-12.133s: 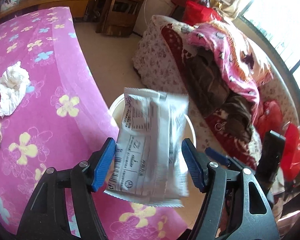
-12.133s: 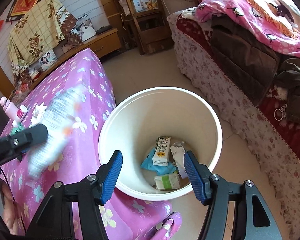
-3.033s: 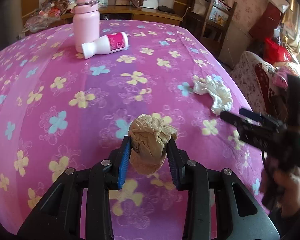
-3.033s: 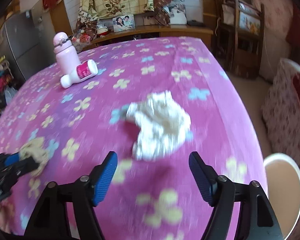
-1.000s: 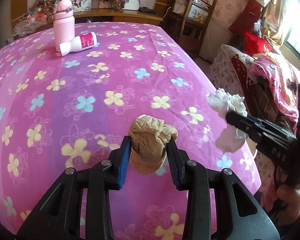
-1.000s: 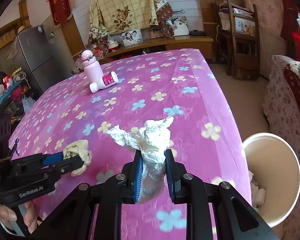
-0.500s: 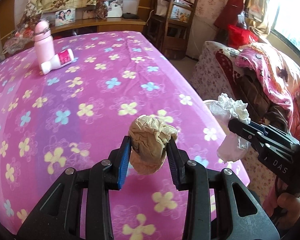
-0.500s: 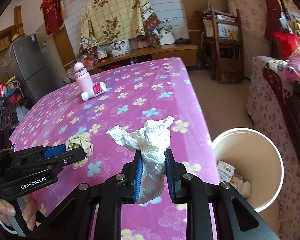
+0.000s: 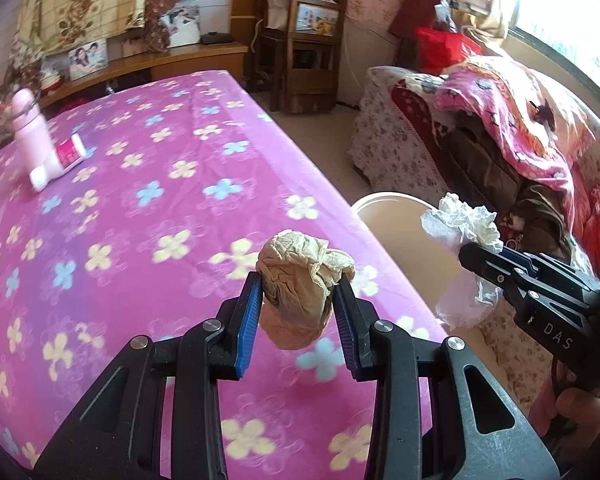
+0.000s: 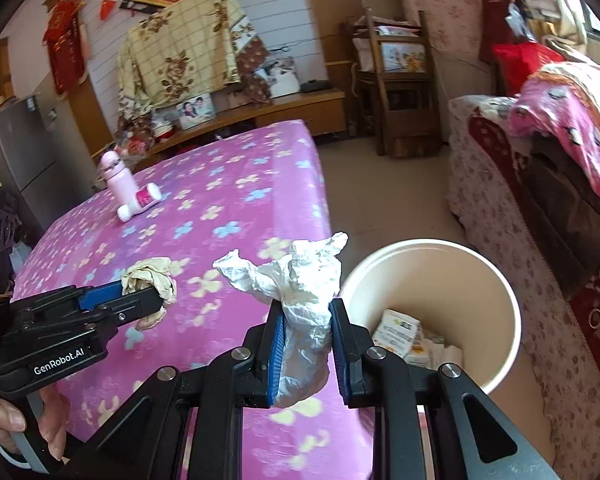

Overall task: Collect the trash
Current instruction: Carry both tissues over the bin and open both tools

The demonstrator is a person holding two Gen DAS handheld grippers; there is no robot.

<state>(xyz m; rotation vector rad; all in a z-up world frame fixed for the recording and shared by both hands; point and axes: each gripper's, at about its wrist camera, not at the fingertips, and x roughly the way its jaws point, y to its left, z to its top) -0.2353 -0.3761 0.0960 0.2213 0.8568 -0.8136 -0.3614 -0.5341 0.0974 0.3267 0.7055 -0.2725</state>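
The left tongs (image 9: pixel 296 312) are clamped on a crumpled beige wad of paper (image 9: pixel 304 292), its blue pads (image 9: pixel 247 320) pressing in from both sides so that the wad bulges above and below them. The wad hangs clear of the pink flowered surface (image 9: pixel 140 208), above its near corner. The right tongs (image 10: pixel 306 344) are clamped on a crumpled white tissue (image 10: pixel 300 292), which sticks up in ragged peaks above the pads and droops below them. In the right wrist view the white tissue hangs over the edge of the surface, just beside the rim of the cream bin (image 10: pixel 496 280) that stands on the floor between the surface and a sofa (image 10: pixel 512 216) covered in floral cloth. Inside the bin lie a printed carton (image 10: pixel 398 330) and other pale scraps. In the left wrist view the right tongs reach in from the right, holding the tissue in front of the bin's mouth. Far back on the surface a pink bottle (image 10: pixel 116 180) stands upright, with a smaller white and pink bottle (image 10: pixel 140 200) lying on its side against it. A hand (image 10: pixel 24 420) grips the handle of the left tongs at the lower left of the right wrist view.
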